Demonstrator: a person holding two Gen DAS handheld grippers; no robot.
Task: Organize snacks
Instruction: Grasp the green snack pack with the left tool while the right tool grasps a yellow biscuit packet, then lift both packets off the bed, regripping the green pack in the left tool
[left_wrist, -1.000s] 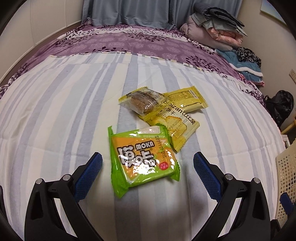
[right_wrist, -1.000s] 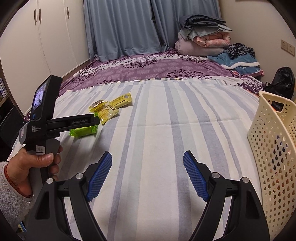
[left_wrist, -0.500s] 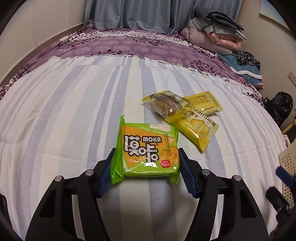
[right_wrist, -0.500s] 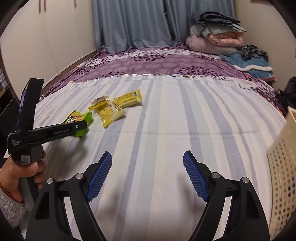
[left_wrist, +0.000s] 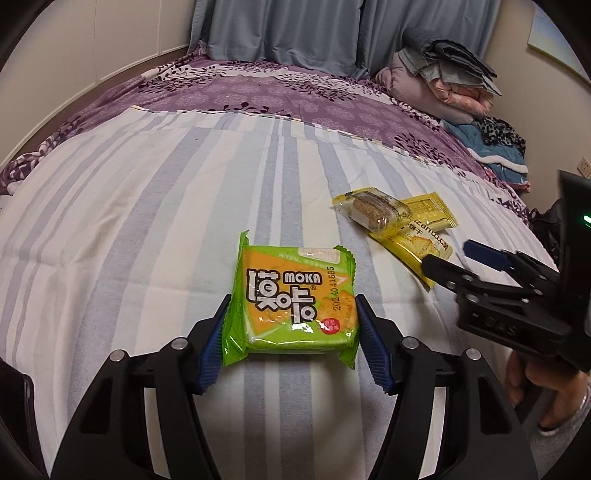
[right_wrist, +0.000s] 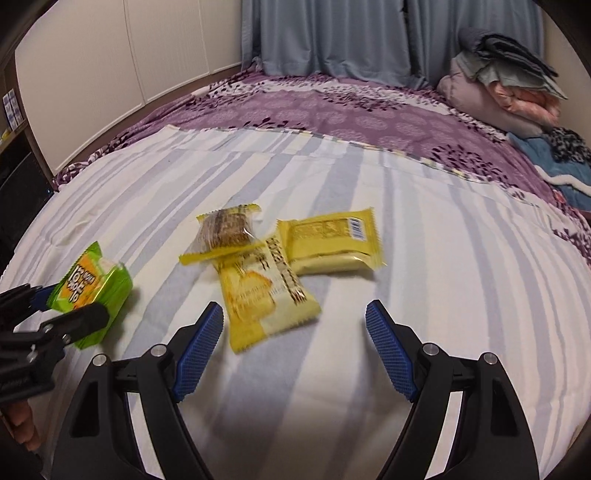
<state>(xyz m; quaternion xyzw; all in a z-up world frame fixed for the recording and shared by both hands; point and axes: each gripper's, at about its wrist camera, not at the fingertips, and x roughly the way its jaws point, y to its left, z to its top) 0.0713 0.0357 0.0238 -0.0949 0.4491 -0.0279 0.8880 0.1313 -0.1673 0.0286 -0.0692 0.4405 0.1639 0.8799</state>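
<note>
Between once-wide jaws, left gripper now apparently clamps green packet.

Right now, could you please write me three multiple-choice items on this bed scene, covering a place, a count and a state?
1. Where does the clear-fronted bar packet lie?
A. on a long yellow cracker packet
B. in a basket
C. on the pillows

2. How many snack packets are on the striped sheet?
A. two
B. four
C. six

3. What grips the green and orange MOKA packet?
A. nothing
B. left gripper
C. right gripper

Key: 1 A, it overlaps that packet's far end; 2 B, one green, three yellow; 3 B, both blue pads press its sides.
</note>
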